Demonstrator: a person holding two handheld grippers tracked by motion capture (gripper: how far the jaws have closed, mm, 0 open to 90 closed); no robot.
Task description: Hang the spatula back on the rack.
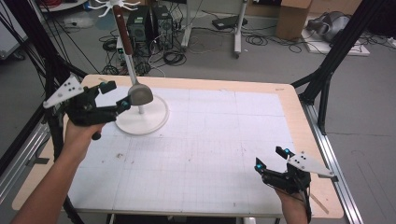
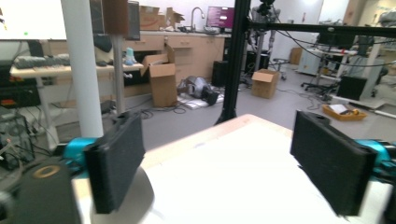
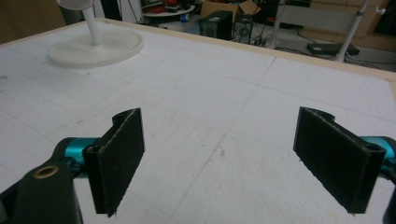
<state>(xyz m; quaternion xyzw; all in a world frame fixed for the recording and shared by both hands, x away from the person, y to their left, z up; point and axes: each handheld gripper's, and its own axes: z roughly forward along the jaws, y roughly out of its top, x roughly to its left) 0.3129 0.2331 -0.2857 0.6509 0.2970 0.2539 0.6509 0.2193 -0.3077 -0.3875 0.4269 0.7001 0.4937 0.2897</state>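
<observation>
- At the far-left part of the worktop (image 1: pixel 210 154), a white stand is sitting on its round base (image 1: pixel 142 120), with a thin white post (image 1: pixel 140 109) rising from the middle.
- A long-handled utensil is hanging from the top of the stand: its brown handle (image 1: pixel 122 23) is running steeply up and slightly away, and its grey spoon-like head (image 1: pixel 140 94) is dangling just above the base, so the long axis is lying close to upright.
- The left tongs (image 1: pixel 116 95) are hovering with jaws spread wide and nothing between them; the grey head is lying just beyond the fingertips, to their right in the high view.
- Seen along the left tongs (image 2: pixel 229 163), the white post (image 2: pixel 83 65) is standing just outside the left-hand jaw rather than in the gap, so I judge a small sideways shift is needed before closing.
- The right tongs (image 1: pixel 271 158) are resting low near the worktop's near-right corner, also spread and empty, well apart from the stand.
- The left hand is clearly the nearer one for any grasp on the utensil.
</observation>
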